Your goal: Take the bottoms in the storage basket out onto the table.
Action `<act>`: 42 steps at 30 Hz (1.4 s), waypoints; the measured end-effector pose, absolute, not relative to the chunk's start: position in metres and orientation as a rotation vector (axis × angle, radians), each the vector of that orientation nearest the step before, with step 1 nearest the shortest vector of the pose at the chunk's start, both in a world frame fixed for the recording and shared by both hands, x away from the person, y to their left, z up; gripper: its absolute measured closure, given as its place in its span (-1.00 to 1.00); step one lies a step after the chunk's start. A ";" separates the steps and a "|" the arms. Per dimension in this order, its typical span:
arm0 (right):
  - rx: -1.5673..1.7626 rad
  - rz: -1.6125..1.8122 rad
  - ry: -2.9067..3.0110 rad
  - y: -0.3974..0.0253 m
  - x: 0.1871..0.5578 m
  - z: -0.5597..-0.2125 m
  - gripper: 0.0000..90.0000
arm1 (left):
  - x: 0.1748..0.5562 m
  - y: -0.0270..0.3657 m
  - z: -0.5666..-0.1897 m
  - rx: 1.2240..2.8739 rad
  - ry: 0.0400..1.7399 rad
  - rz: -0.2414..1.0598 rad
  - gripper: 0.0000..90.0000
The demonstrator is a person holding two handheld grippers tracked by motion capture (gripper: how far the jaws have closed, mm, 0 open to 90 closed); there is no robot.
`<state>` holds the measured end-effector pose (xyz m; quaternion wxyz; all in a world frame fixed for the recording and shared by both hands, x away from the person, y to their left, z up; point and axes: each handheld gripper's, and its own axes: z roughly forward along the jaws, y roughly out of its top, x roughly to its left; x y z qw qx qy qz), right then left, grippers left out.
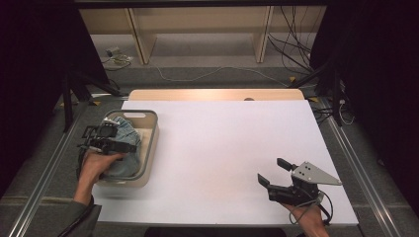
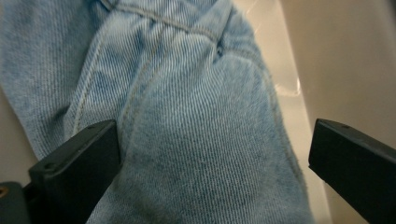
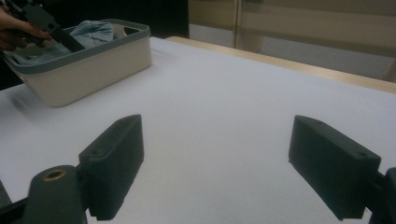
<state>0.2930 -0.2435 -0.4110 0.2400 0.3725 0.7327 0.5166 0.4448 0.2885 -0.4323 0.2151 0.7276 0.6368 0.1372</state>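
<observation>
Altogether two tools — left tool (image 2: 212, 154) gaping around one denim garment (image 2: 187, 116), right tool (image 3: 233, 168) wide — one basket (image 1: 150, 143)

White-topped desk (image 1: 217, 148), pale wood edge along far side. Directly on it: cream basket (image 1: 150, 148) with grey rim, at near-left corner, well apart from right fingers (image 1: 282, 164) and far to their left. Basket holds light blue denim (image 1: 129, 136); left fingers (image 2: 74, 163) straddle denim fold inside it. Desk surface ahead of right fingers bare white.
</observation>
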 end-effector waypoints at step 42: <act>1.027 1.403 2.020 -0.242 0.296 -0.411 -0.55 | 0.457 0.294 -0.432 2.087 1.664 0.319 0.32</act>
